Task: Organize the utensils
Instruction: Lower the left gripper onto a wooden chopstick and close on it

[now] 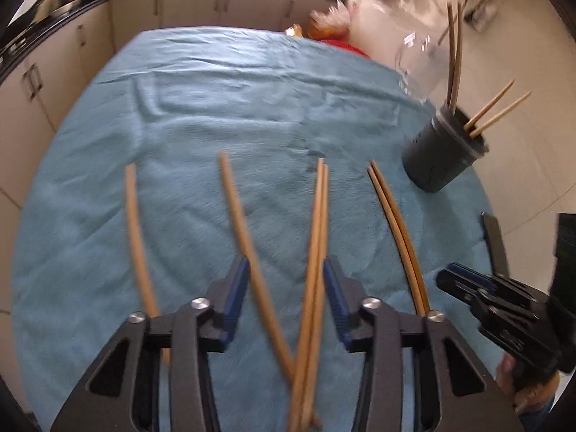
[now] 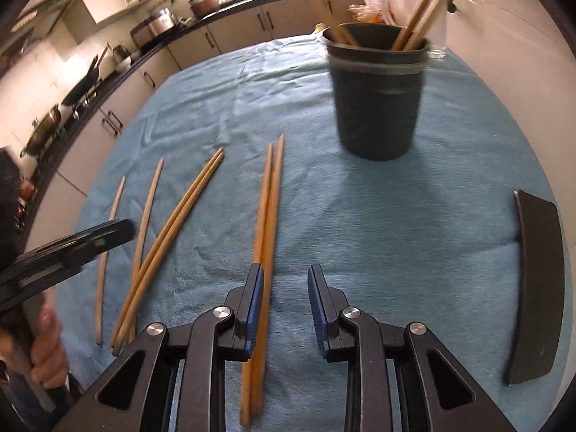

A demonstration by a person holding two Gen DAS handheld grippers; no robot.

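Several wooden chopsticks lie on a blue cloth (image 1: 216, 108). In the left wrist view my open left gripper (image 1: 286, 288) hovers over a single chopstick (image 1: 241, 223) and a pair (image 1: 318, 223); another single (image 1: 135, 230) lies left, another pair (image 1: 396, 223) right. A dark holder cup (image 1: 441, 151) with chopsticks in it stands at the right. In the right wrist view my open, empty right gripper (image 2: 284, 295) is just right of a chopstick pair (image 2: 268, 216), facing the cup (image 2: 378, 97). The left gripper also shows at the left edge of the right wrist view (image 2: 108, 234).
A dark curved flat piece (image 2: 536, 288) lies on the cloth at the right. Kitchen counters and cabinets (image 2: 118, 82) run behind and left of the table. A clear glass jar (image 1: 417, 61) stands beyond the cup. The right gripper also shows low at the right of the left wrist view (image 1: 450, 280).
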